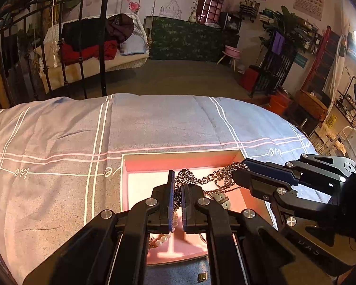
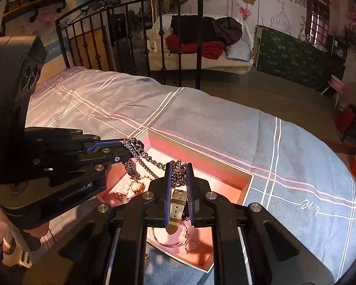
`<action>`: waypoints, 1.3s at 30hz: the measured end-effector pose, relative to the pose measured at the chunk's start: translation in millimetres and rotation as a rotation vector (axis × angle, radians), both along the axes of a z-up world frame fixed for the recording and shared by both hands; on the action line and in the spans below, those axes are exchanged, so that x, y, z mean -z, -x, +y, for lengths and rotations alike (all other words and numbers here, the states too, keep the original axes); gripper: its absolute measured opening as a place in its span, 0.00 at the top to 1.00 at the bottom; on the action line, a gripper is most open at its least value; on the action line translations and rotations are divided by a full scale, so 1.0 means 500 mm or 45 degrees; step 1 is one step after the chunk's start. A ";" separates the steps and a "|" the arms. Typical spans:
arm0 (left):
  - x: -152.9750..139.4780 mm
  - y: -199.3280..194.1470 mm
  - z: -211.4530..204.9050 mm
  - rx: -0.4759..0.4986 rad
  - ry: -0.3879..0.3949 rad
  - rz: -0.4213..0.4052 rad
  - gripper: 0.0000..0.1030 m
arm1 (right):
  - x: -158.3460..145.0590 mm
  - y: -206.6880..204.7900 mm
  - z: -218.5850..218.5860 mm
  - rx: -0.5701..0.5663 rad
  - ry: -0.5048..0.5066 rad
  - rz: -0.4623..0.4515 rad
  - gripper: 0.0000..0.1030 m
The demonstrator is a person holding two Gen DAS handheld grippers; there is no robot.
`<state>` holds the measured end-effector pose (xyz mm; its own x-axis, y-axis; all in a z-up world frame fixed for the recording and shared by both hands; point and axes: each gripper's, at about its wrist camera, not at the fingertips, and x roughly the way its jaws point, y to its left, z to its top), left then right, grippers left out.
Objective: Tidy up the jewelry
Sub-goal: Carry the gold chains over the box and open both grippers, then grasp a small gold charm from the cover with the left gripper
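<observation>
A dark metal chain (image 1: 208,178) is stretched between both grippers above an open pink box (image 1: 178,156). My left gripper (image 1: 177,178) is shut on one bunched end of it. My right gripper (image 1: 241,168) comes in from the right and pinches the other end. In the right wrist view the right gripper (image 2: 179,168) is shut on the chain (image 2: 152,160), and the left gripper (image 2: 133,146) holds the far end at the left. A beige strap with a buckle (image 2: 178,204) shows below the right fingers. Pearls (image 2: 124,192), a gold ring (image 2: 136,186) and a thin bangle (image 2: 168,242) lie in the box (image 2: 201,156).
The box sits on a grey-blue bed cover (image 1: 59,130) with white and pink lines. A black iron bed rail (image 2: 130,35) stands beyond it. A small gold piece (image 1: 203,276) lies in front of the box. A hand (image 2: 35,231) holds the left gripper.
</observation>
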<state>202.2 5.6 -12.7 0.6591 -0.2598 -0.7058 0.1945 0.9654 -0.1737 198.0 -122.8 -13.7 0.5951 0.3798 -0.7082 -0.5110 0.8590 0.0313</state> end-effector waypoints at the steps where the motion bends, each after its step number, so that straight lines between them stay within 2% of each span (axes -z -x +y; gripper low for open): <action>1: 0.003 -0.001 -0.001 0.002 0.002 0.007 0.96 | 0.005 -0.002 0.001 -0.001 0.010 0.006 0.88; 17: 0.070 -0.038 -0.012 -0.031 -0.066 0.154 0.96 | 0.087 -0.036 -0.003 0.037 0.092 0.137 0.88; 28: 0.052 -0.029 -0.022 -0.039 -0.105 0.127 0.94 | 0.082 -0.025 -0.007 0.035 0.116 0.125 0.87; 29: 0.050 -0.027 -0.020 -0.056 -0.112 0.134 0.78 | 0.079 -0.020 -0.005 0.032 0.128 0.118 0.75; 30: 0.046 -0.024 -0.016 -0.088 -0.121 0.139 0.44 | 0.075 -0.013 -0.006 0.040 0.148 0.108 0.61; 31: 0.042 -0.019 -0.009 -0.122 -0.123 0.126 0.30 | 0.068 -0.003 -0.008 0.054 0.169 0.078 0.27; 32: 0.034 -0.010 -0.004 -0.145 -0.120 0.096 0.21 | 0.060 0.013 -0.011 0.065 0.189 0.026 0.12; 34: 0.022 0.010 0.004 -0.150 -0.116 0.066 0.20 | 0.047 0.046 -0.020 0.054 0.200 -0.024 0.12; 39: 0.012 0.079 0.003 -0.115 -0.114 0.015 0.11 | 0.044 0.128 -0.050 0.025 0.156 -0.037 0.12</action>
